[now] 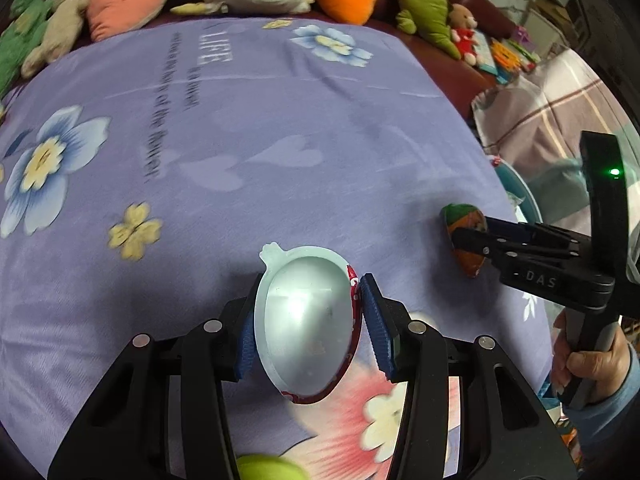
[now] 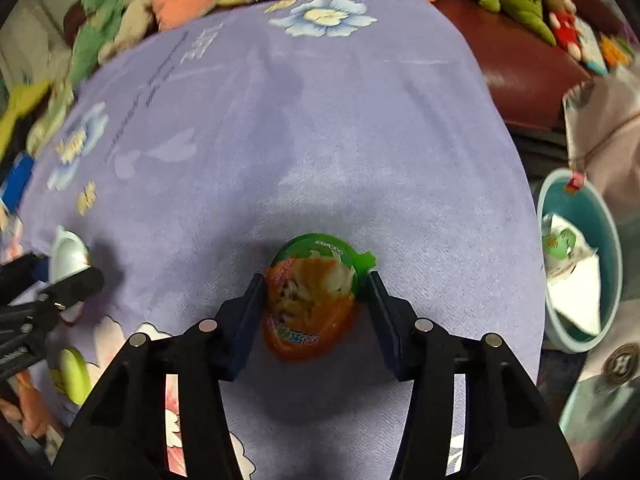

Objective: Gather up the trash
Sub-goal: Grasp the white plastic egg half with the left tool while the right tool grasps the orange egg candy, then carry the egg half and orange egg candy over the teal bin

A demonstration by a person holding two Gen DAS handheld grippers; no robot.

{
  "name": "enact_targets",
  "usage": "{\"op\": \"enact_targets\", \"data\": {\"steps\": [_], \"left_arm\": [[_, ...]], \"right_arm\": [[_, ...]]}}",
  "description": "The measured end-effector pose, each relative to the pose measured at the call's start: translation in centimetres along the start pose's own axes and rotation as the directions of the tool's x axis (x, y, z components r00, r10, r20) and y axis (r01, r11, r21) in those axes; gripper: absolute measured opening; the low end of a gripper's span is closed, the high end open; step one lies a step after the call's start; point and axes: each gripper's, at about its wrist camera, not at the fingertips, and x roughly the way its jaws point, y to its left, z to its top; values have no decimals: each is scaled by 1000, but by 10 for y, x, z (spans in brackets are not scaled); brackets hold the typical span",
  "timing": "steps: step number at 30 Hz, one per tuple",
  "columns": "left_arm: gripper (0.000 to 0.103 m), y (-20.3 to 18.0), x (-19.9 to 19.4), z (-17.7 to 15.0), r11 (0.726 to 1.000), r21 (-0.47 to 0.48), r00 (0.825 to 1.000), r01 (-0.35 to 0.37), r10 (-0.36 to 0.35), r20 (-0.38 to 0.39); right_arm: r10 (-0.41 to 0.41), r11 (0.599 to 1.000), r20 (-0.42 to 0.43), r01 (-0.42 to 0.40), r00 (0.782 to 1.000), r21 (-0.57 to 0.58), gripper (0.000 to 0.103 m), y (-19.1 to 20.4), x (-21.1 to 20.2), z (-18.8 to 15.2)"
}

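Now orange cup [image 2: 310,304] between right gripper [image 2: 310,308] pads

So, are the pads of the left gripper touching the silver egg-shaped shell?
Touching. In the left wrist view, both blue pads of the left gripper press against the sides of the silver egg-shaped shell, with no gap visible on either side.

Item 1: egg-shaped plastic shell half, pale blue rim, silvery inside, red outer edge [image 1: 308,324]; I see it hollow side twd cam, clamped betw. left pads. Item 2: egg-shaped orange/green printed plastic shell half [image 2: 312,300], printed face up, on purple floral cloth [image 2: 320,140].
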Motion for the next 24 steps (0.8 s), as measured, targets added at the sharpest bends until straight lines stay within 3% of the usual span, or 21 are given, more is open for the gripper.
{"op": "enact_targets", "data": {"steps": [7,14,18,24], "left_arm": [[48,-90,24,44,987,141,998,70,-69,-13],[48,-203,59,76,949,266,985,172,-163,-56],[48,-267,84,84,917,337,977,214,-192,-96],[48,-323,120,87,890,390,970,237,-192,-150]], "right_arm": [[12,987,82,-25,997,162,49,-84,-43,0],[-70,944,153,16,986,329,49,-203,-91,-3],[-107,920,165,35,980,390,49,-256,-106,-10],[-94,900,137,25,986,436,50,-309,-101,-18]]}}
